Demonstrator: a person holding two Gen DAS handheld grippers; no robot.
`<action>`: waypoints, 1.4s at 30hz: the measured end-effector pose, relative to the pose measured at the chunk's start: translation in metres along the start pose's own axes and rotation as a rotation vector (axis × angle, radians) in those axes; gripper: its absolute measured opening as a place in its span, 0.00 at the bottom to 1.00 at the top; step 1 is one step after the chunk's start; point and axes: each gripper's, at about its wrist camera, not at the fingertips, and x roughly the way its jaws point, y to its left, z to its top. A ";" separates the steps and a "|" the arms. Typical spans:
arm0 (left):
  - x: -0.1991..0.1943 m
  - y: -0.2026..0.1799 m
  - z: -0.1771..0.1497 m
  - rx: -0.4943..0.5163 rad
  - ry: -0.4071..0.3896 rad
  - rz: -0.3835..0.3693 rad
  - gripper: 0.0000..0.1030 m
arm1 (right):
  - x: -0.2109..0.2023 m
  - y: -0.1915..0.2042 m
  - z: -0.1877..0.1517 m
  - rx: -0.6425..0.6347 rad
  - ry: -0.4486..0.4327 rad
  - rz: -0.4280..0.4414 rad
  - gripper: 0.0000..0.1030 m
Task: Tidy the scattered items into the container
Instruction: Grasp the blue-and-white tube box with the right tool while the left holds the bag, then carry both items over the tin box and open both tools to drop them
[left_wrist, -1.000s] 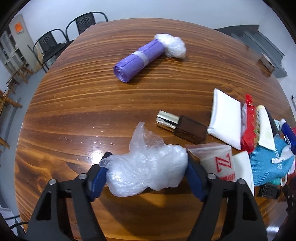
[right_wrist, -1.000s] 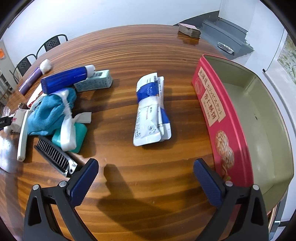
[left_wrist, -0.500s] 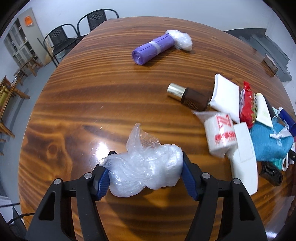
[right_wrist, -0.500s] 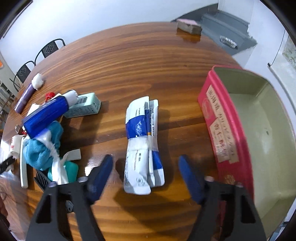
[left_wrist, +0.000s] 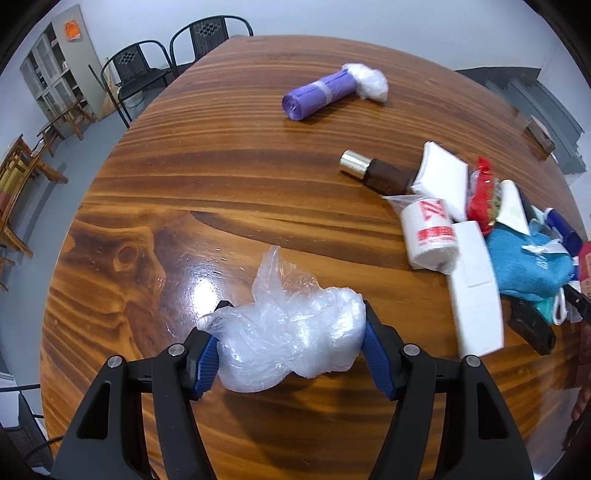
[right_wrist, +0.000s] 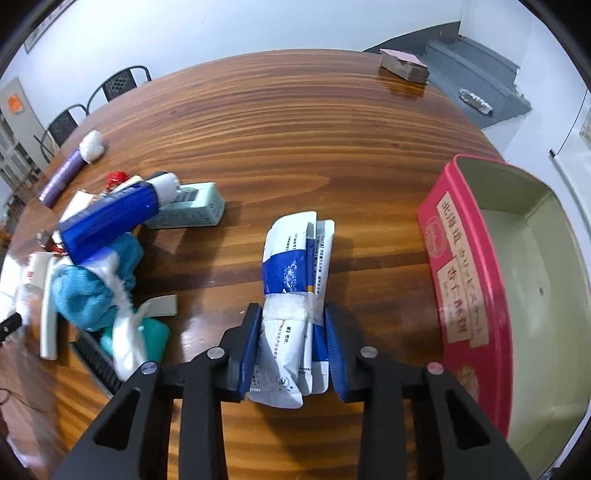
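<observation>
My left gripper (left_wrist: 291, 343) is shut on a crumpled clear plastic bag (left_wrist: 288, 336) and holds it above the wooden table (left_wrist: 221, 177). My right gripper (right_wrist: 291, 345) is shut on a taped bundle of white and blue sachets (right_wrist: 295, 295) lying on the table. The red tin (right_wrist: 476, 295) with an empty cream inside stands open just right of the right gripper.
A pile lies at mid table: blue tube (right_wrist: 110, 218), teal cloth (right_wrist: 92, 288), mint box (right_wrist: 188, 210), black comb (right_wrist: 96, 358), white roll (left_wrist: 428, 232), brown bottle (left_wrist: 376, 173), white packs (left_wrist: 443, 177). A purple bag roll (left_wrist: 317, 94) lies far off. Chairs (left_wrist: 147, 66) stand beyond.
My right gripper moved forward over the sachet bundle and closed on it. My left gripper lifted and drew back with the plastic bag still in it.
</observation>
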 end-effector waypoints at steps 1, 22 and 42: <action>-0.005 -0.002 -0.001 0.002 -0.008 -0.003 0.67 | -0.004 -0.001 -0.001 0.007 -0.007 0.013 0.35; -0.097 -0.138 -0.014 0.219 -0.138 -0.192 0.67 | -0.130 -0.087 -0.017 0.186 -0.244 0.075 0.33; -0.132 -0.330 -0.047 0.506 -0.136 -0.437 0.67 | -0.127 -0.183 -0.056 0.299 -0.192 -0.063 0.34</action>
